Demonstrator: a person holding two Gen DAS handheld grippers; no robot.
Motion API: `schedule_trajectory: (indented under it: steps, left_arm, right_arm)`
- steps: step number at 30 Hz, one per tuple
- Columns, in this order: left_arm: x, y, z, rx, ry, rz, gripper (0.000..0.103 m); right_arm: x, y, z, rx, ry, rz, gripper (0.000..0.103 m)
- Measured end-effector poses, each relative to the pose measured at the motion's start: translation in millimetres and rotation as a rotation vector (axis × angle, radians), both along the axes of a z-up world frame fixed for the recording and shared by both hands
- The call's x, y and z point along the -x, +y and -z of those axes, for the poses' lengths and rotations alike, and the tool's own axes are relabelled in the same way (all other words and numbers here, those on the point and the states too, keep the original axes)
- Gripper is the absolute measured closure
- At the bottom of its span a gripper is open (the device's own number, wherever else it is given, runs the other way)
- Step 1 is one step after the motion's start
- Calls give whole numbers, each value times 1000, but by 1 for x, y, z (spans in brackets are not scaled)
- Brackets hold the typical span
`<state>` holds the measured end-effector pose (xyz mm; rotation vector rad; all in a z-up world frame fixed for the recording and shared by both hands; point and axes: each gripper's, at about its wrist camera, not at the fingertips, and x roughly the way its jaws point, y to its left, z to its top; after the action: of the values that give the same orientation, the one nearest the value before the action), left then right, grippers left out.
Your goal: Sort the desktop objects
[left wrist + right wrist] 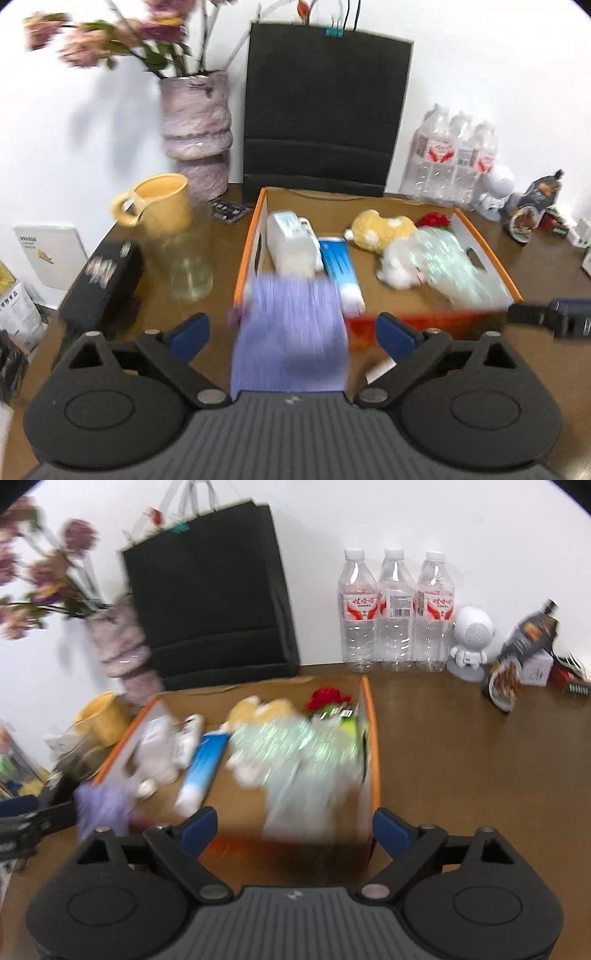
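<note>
Toys and tubes fill the box (491,258) mid-frame; purple cloth (291,332) hangs between spread left gripper (291,328) jaws; right gripper (295,827) gapes empty; mug (162,206) upper left on bench (546,266)

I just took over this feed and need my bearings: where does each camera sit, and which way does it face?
Left wrist: rides on the left claw, facing forward over the orange-rimmed box; its open fingers flank a blurred purple item.
Right wrist: rides on the right claw, aimed at the box's right half; fingers open, nothing between them.
Shared: box, black bag, water bottles, and each view catches the other claw at its edge.
</note>
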<state>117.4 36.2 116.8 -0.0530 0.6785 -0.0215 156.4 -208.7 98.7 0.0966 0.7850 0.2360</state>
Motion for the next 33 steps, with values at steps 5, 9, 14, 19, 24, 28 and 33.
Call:
schedule_trajectory:
  steps: [5,9,14,19,24,28,33]
  left_arm:
    - [94,-9,52,30,-66,43,0]
    - [130,-17,89,-31,-27,38,0]
    - [142,-19,111,-85,8,46,0]
    - [140,-25,113,-82,18,35,0]
    - [133,-34,114,-70,22,39,0]
    - [130,-35,114,-67,23,33,0]
    - [128,-34,115,-65,23,42,0]
  right_arm:
    - [88,6,38,33,-79,-18,12]
    - [121,12,64,61,-94,-20,12]
    - [162,18,97,96,-113,-22,10]
    - [164,23,104,75,-107,-30,6]
    - [162,24,107,97,-91,1,0]
    - [161,25,107,115,-87,16,0]
    - [161,28,108,138,-85,14,0]
